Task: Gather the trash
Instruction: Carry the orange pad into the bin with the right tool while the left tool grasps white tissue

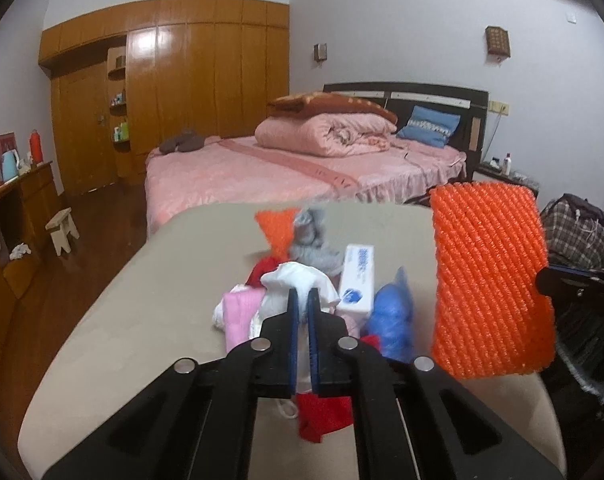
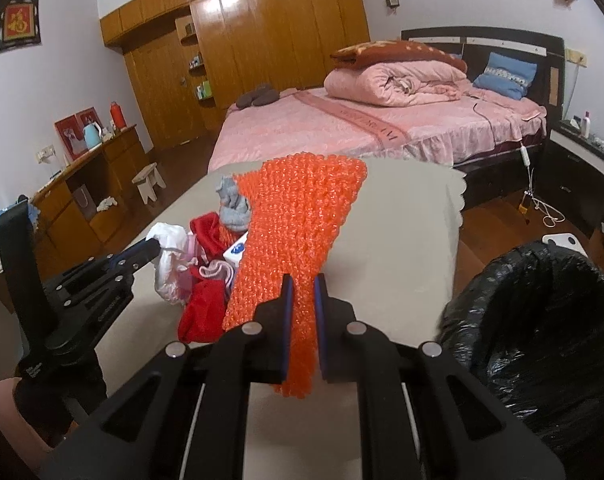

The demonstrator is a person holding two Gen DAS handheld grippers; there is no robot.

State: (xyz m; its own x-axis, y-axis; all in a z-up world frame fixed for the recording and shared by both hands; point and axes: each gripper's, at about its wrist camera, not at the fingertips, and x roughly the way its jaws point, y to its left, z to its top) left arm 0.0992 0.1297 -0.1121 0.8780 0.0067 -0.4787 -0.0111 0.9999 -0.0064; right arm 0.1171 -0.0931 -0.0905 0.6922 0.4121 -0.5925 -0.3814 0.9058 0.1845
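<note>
Leftmost, the left gripper (image 1: 303, 300) pinches a crumpled white plastic bag (image 1: 298, 280) in the trash heap on the beige-covered table (image 1: 142, 300). Rightward, the right gripper (image 2: 303, 284) clamps an orange foam net sheet (image 2: 298, 216), beside the black-lined bin (image 2: 542, 320).

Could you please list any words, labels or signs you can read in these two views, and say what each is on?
"福": gold character on the red framed picture on the wall.
Pink band across the bed: woven letters, too distorted to read.
White box in the trash pile: blue print and a round logo, too blurred to read.
Left gripper: small white lettering on its body, too small to read.
Nothing else is legible.
</note>
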